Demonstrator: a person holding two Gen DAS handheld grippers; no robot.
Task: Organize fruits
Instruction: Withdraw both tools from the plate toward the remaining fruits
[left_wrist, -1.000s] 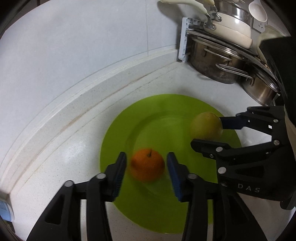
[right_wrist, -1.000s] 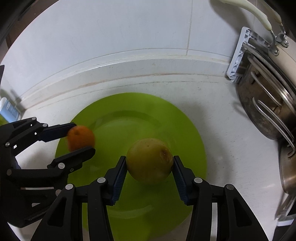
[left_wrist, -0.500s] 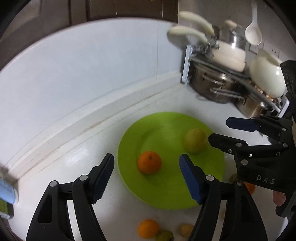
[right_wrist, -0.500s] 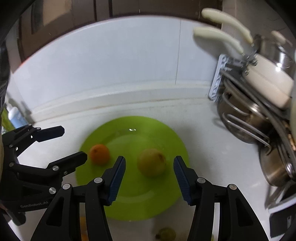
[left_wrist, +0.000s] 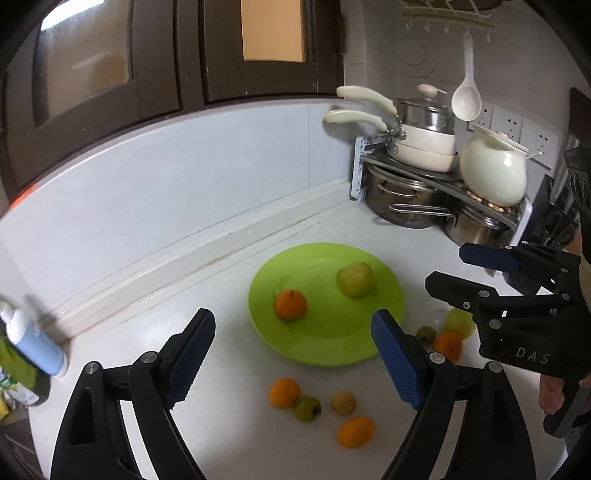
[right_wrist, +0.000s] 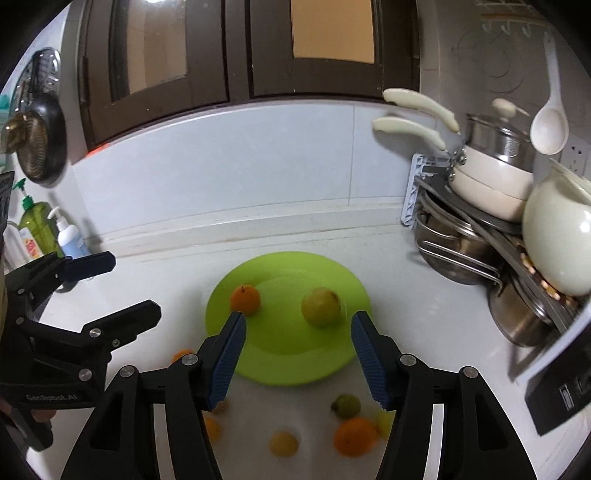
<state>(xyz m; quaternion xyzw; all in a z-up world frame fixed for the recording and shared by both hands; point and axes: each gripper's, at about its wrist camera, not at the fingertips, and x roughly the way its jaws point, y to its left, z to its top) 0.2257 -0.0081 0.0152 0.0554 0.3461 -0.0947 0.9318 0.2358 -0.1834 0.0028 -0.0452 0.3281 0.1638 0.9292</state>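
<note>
Both the left gripper (left_wrist: 293, 360) and the right gripper (right_wrist: 297, 356) hung released and empty above the surface (left_wrist: 184, 295). An orange (left_wrist: 290, 304) and a pear (left_wrist: 355, 279) lay on the green plate (left_wrist: 332, 343). I judged the next move was picking one loose fruit, perhaps the near orange (left_wrist: 284, 392).

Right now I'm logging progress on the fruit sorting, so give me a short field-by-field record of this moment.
plate: green plate on the white counter
on plate: one orange and one yellow-green fruit, apart from each other
off plate: several oranges and greenish fruits loose on the counter, near side of the plate
left gripper: open, empty, raised over the near rim
right gripper: open, empty
backdrop: pot rack at right, bottles at left
</note>
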